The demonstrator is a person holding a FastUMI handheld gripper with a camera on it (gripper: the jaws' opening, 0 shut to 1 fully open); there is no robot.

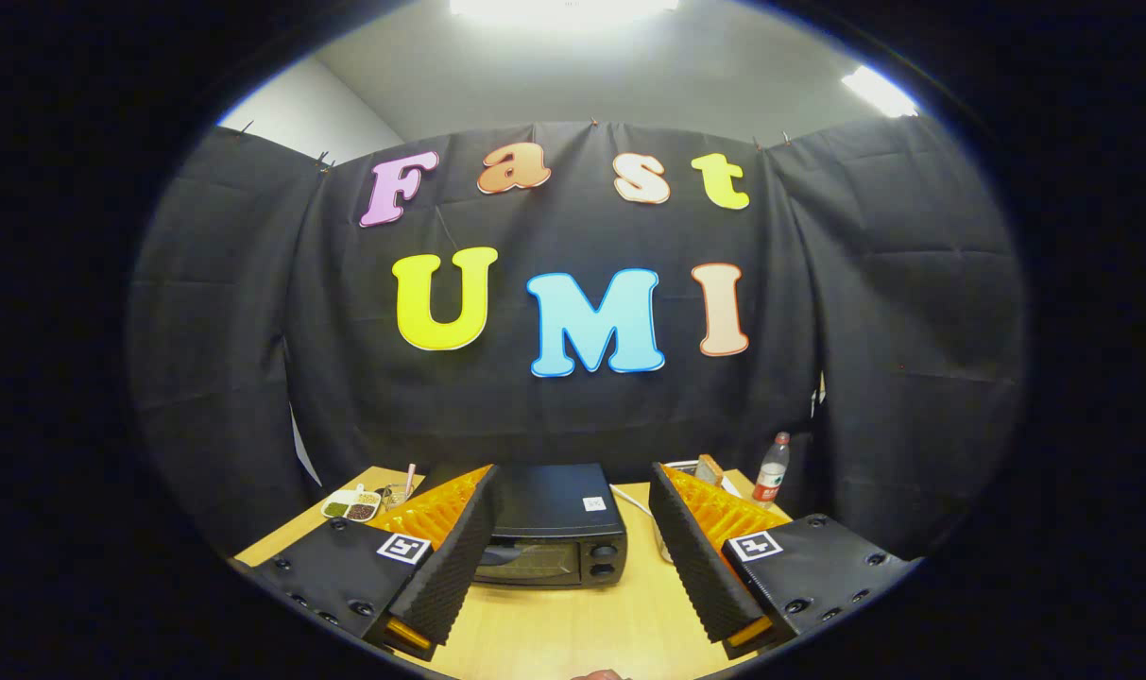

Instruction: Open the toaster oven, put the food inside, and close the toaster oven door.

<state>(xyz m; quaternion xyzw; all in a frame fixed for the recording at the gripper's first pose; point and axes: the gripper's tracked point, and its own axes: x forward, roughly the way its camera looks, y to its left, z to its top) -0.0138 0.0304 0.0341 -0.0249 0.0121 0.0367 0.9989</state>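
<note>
On a wooden table (573,623) in the booth, the gripper (573,576) hangs with fingers spread wide and holding nothing, the toaster oven (554,529) just beyond them, door shut. That fits either a door yet to be opened or one closed again; what is inside cannot be told.

From my seat the table (573,623) reads as pale wood or wood laminate, smooth with a soft sheen. The toaster oven (554,524) has a dark casing, metal I'd guess, satin on top, with a glossy glass door. My gripper (568,557) hangs wide apart and empty, its fingers (691,557) faced with ribbed, matt padding, foam or rubber. The bottle (772,469) looks like clear plastic with a paper label. The wall behind (913,331) is creased matt cloth.
</note>
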